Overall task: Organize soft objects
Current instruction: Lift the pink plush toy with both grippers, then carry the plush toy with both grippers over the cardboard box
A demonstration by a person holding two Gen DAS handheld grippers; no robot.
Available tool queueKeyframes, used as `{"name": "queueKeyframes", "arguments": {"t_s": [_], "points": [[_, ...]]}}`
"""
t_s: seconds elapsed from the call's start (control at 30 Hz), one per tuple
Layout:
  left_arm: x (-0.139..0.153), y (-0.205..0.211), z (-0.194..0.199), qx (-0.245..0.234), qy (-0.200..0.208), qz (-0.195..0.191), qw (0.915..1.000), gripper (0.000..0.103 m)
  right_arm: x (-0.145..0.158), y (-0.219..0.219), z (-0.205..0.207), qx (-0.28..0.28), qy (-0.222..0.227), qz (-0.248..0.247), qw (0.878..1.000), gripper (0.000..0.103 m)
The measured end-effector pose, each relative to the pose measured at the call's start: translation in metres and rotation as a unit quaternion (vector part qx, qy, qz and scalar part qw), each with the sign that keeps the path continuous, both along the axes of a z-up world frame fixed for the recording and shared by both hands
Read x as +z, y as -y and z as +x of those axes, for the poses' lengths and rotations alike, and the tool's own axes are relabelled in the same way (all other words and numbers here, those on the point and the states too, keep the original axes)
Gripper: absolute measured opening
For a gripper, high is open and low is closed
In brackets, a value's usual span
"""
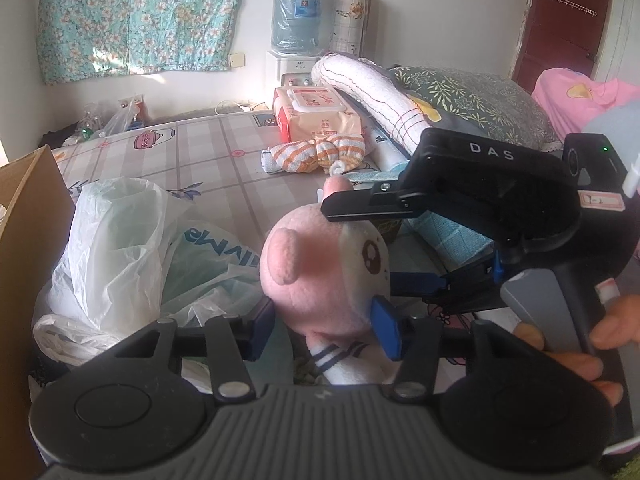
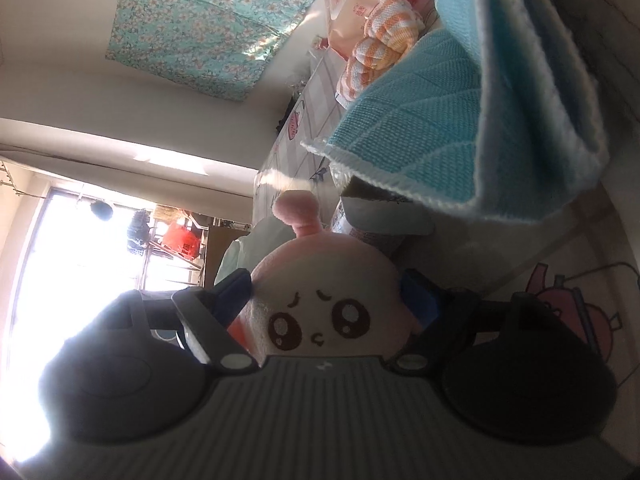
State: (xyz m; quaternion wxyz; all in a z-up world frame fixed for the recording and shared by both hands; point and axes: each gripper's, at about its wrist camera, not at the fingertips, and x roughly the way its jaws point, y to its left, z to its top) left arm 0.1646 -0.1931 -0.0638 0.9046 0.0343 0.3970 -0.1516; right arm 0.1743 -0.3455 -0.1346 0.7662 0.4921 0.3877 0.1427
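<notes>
Pink plush doll (image 1: 324, 276) held above the checked bedsheet (image 1: 208, 148), its long axis running toward the left wrist camera; left gripper (image 1: 326, 326) pinches the fleecy neck, right gripper (image 2: 328, 294) clamps the round head from the side — both equally near; white plastic bag (image 1: 116, 248) and cardboard box (image 1: 24, 240) lie leftward.

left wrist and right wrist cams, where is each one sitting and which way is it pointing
Left wrist: on the left gripper, looking level across the bed at the pink plush toy between its fingers; the right gripper and the person's hand show at right.
Right wrist: on the right gripper, rolled sideways, facing the pink plush toy's face, a blue towel above.
Shared: the toy, the orange striped cloth, the floral curtain.
</notes>
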Motion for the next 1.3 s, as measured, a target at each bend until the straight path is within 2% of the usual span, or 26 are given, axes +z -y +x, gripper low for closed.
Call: {"name": "queueKeyframes", "arguments": {"t_s": [0.37, 0.57, 0.77, 1.0, 1.13, 1.3], "points": [[0.022, 0.002, -0.024, -0.04, 0.029, -0.033, 0.9982, 0.053, 0.032, 0.0, -0.043, -0.036, 0.023, -0.022, 0.999, 0.081], [0.049, -0.002, -0.051, -0.063, 0.07, -0.047, 0.9945, 0.053, 0.073, -0.007, -0.076, -0.054, 0.06, -0.04, 0.996, 0.081], [0.08, -0.018, -0.079, -0.053, 0.111, -0.062, 0.9905, 0.053, 0.116, -0.032, -0.096, -0.041, 0.1, -0.06, 0.992, 0.081], [0.118, -0.069, -0.107, -0.018, 0.157, -0.067, 0.9852, 0.053, 0.171, -0.093, -0.091, 0.007, 0.141, -0.076, 0.987, 0.081], [0.141, -0.119, -0.118, 0.02, 0.172, -0.072, 0.9822, 0.053, 0.202, -0.148, -0.081, 0.053, 0.159, -0.087, 0.982, 0.081], [0.163, -0.19, -0.126, 0.074, 0.18, -0.072, 0.9782, 0.053, 0.225, -0.225, -0.057, 0.12, 0.169, -0.094, 0.974, 0.082]]}}
